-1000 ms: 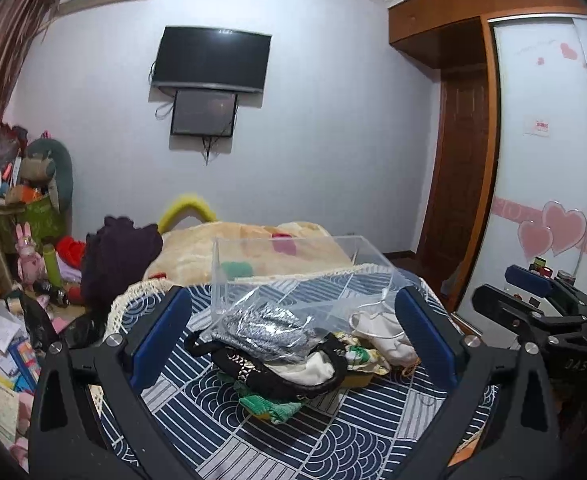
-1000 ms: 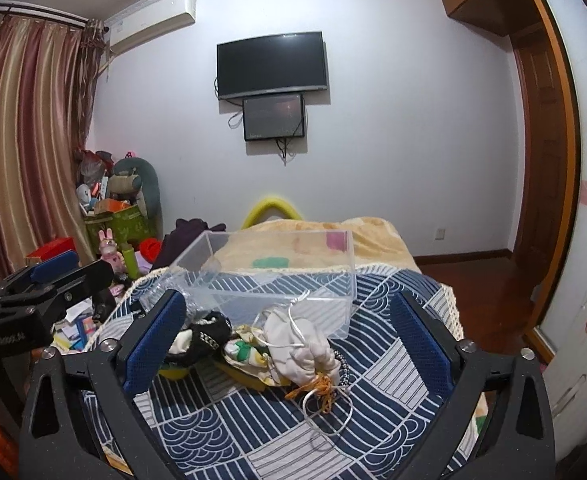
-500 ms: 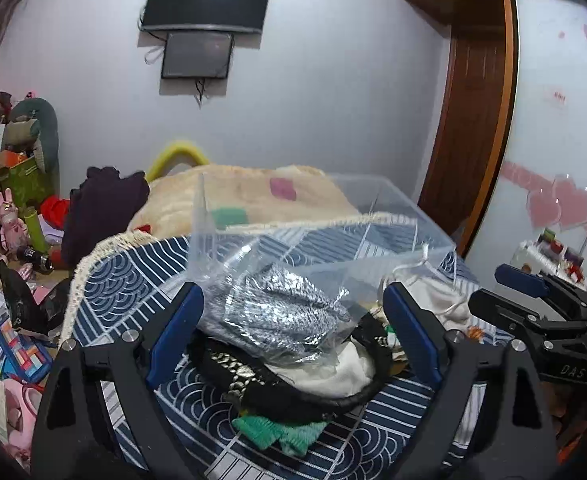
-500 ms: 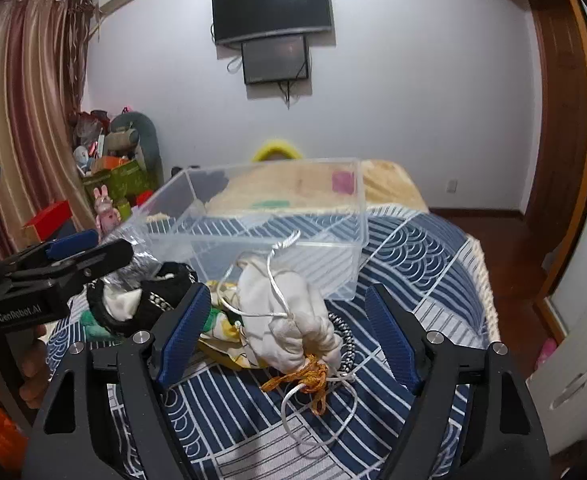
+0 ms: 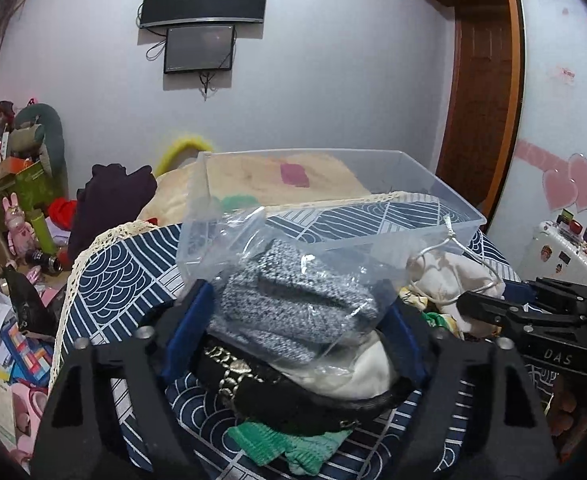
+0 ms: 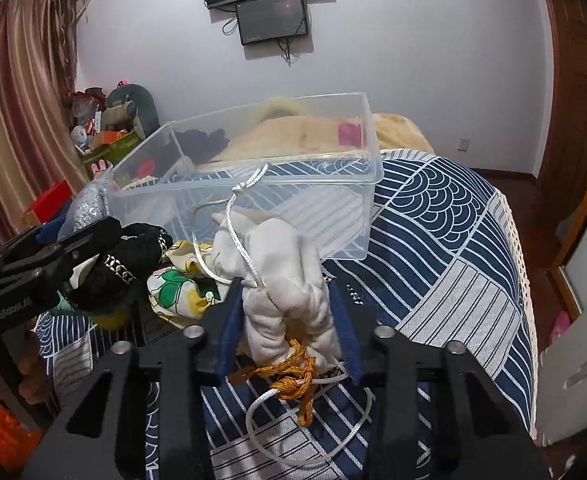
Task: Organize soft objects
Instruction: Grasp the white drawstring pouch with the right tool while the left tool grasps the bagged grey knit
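Blue pads of your left hand-held gripper (image 5: 293, 320) press in on either side of a clear plastic bag (image 5: 289, 280) holding a grey knit item, so that gripper is closed on the bag. Under the bag, between and just below the fingers, lies a black pouch with a gold chain (image 5: 293, 388) around a cream cloth, and a green knit piece (image 5: 289, 446) pokes out nearest you. Straight ahead of the bag, touching its far side, stands the clear storage box (image 5: 373, 216), open-topped, on the blue patterned bedspread (image 5: 125, 268). Your right hand-held gripper (image 6: 289, 320) has its pads squeezed against both sides of a white drawstring bag (image 6: 285, 280), gripping it; the white cord (image 6: 237, 216) rises from the bag toward the near wall of the box, and an orange cord (image 6: 293, 376) hangs tangled just below the fingers. To the left of that gripper, a floral cloth (image 6: 177, 284) lies beside the white bag, with the black pouch beyond it under the left tool.
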The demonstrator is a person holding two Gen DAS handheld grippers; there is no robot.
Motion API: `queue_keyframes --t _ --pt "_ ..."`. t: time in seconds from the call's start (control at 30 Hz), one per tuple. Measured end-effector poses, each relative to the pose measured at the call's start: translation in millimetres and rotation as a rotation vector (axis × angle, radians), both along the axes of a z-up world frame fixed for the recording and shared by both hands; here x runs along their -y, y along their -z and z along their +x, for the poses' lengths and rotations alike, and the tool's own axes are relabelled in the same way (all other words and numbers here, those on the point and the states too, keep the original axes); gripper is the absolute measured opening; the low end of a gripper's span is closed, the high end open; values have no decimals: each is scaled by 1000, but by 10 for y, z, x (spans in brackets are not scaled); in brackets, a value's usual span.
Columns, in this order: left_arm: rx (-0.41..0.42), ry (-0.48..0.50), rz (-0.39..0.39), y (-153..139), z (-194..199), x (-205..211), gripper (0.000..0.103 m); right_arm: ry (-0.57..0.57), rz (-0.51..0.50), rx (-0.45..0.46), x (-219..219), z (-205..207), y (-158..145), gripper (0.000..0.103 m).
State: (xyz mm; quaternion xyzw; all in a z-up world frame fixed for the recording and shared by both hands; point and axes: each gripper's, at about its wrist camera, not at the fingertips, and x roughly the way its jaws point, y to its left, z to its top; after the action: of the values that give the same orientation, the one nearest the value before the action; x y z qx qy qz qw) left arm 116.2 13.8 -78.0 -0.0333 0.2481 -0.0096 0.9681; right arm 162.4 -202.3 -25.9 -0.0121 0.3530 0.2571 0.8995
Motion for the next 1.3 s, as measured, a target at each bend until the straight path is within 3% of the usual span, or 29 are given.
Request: queue_keyframes --t 0.13,0.27,0.53,0.87,1.0,1.13,1.3 --pt "3 -15 -16 27 -30 -49 62 7 -7 17 22 -37 -13 21" --pt "12 -25 -1 26 -90 -59 57 22 4 45 68 -66 -75 19" --pt "59 -24 21 -106 -239 -71 56 28 24 133 103 -199 -319 18" --pt "123 -21 -21 -422 -324 -176 56 33 86 212 114 -157 -657 18" --pt "137 -7 -53 -552 -269 -234 56 44 93 250 83 -94 -777 18" --pt "161 -21 -35 -678 -166 -253 56 55 90 269 24 44 -826 18" --pt "132 -2 -49 -729 68 -295 56 57 78 253 -87 245 -785 18"
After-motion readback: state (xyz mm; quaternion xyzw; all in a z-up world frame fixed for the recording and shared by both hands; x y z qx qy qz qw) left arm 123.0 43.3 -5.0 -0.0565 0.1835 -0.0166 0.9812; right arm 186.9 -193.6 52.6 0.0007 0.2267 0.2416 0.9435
